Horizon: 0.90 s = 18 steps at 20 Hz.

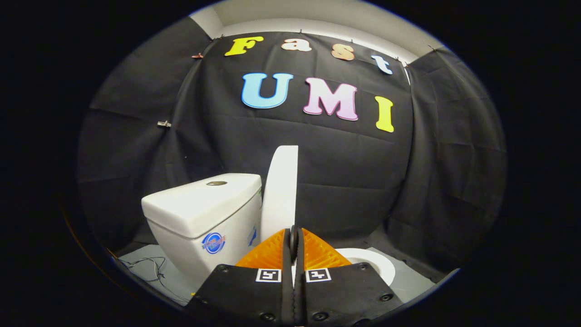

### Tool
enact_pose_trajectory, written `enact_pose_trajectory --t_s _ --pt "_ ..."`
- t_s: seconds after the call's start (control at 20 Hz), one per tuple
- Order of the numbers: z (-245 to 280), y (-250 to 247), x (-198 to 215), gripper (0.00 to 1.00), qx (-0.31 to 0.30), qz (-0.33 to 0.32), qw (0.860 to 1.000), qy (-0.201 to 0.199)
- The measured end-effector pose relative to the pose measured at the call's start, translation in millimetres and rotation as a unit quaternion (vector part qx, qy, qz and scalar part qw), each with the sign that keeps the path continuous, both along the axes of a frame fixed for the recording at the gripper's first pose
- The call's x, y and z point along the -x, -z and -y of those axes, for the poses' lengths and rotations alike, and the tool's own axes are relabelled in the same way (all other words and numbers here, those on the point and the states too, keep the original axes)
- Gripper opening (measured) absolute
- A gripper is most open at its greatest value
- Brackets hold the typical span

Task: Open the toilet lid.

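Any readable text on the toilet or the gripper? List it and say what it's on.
Round blue sticker on the tank: too small and blurred to read.
Smaller blue mark at the tank's corner: unreadable.
Square markers on the gripper: patterns, no text.
Fingers stand nearly together at the raised lid; whether they pinch it is unclear.

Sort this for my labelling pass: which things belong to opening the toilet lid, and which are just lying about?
Job:
white plastic toilet lid, raised upright, edge between the closed fingers
gripper, shut on the lid
white toilet bowl rim

Lying about:
white ceramic cistern
thin dark cable on the grey floor
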<state>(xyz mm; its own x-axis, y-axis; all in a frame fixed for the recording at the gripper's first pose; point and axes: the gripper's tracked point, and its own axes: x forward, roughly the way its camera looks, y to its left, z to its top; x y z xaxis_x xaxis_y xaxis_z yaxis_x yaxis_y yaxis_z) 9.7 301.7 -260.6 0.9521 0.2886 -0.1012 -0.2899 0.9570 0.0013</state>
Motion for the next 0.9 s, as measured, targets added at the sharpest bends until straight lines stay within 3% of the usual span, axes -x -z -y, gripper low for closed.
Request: enact_pose_trajectory --t_s 0.35,0.9 --pt "-41 -2 10 0.05 0.028 0.028 0.999 -0.027" --pt "-55 -1 17 0.08 0.035 0.038 0.998 -0.04"
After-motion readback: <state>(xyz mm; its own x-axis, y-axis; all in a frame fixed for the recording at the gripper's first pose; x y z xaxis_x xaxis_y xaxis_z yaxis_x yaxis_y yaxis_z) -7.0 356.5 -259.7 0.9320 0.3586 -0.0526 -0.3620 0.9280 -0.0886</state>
